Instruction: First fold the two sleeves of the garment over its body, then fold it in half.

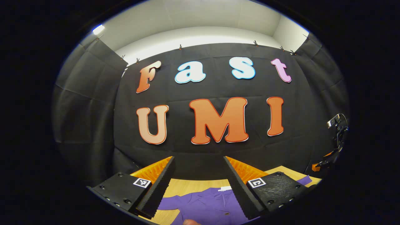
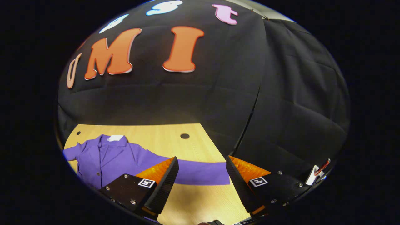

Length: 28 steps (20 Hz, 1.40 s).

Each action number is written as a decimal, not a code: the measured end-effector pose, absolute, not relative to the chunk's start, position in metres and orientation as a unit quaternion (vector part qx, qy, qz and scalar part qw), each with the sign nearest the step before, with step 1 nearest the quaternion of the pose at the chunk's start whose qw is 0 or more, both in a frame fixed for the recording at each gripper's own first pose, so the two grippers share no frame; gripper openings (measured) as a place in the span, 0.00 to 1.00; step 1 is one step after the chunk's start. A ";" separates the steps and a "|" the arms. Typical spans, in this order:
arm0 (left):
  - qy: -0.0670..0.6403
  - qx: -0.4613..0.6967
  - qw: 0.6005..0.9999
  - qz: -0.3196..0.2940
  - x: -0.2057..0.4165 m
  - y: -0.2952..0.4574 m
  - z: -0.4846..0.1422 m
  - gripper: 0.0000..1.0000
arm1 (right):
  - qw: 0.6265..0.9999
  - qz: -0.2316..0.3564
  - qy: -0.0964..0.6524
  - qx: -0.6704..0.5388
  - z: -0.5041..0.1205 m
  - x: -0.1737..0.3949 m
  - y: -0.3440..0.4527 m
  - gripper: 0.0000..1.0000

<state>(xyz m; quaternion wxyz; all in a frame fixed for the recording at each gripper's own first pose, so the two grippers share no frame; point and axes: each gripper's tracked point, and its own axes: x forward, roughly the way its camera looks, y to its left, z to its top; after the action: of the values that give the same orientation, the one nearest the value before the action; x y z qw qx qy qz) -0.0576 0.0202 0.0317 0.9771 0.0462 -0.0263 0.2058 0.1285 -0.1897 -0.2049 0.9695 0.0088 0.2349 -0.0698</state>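
A purple button-up garment (image 2: 106, 159) lies flat on the wooden table (image 2: 150, 134), collar with a white tag (image 2: 115, 137) toward the wall. One long sleeve (image 2: 200, 172) stretches straight out to the right, its cuff near the table's right edge. My right gripper (image 2: 200, 187) hangs open above that sleeve, which passes between and beyond its fingers without touching them. In the left gripper view the garment (image 1: 206, 204) lies below my left gripper (image 1: 198, 190), which is open and held above the collar area with nothing between its fingers.
A round cable hole (image 2: 184, 136) sits in the table near the back wall, a smaller one (image 2: 78, 133) at the far left. A camera stand (image 1: 336, 137) rises at the right of the left gripper view. Black cloth closes the table's back and right sides.
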 end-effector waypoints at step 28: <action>0.073 0.099 0.945 0.302 -0.051 -0.005 -0.007 0.99 | 0.776 -0.049 0.617 0.124 -0.437 0.201 -0.252 0.84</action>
<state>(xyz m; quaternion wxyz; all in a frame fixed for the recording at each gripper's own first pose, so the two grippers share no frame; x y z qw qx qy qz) -0.0509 -0.0054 -0.0070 0.9453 0.0994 0.0731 0.3021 0.2009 -0.2516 -0.4367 0.7756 0.1239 0.6169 -0.0494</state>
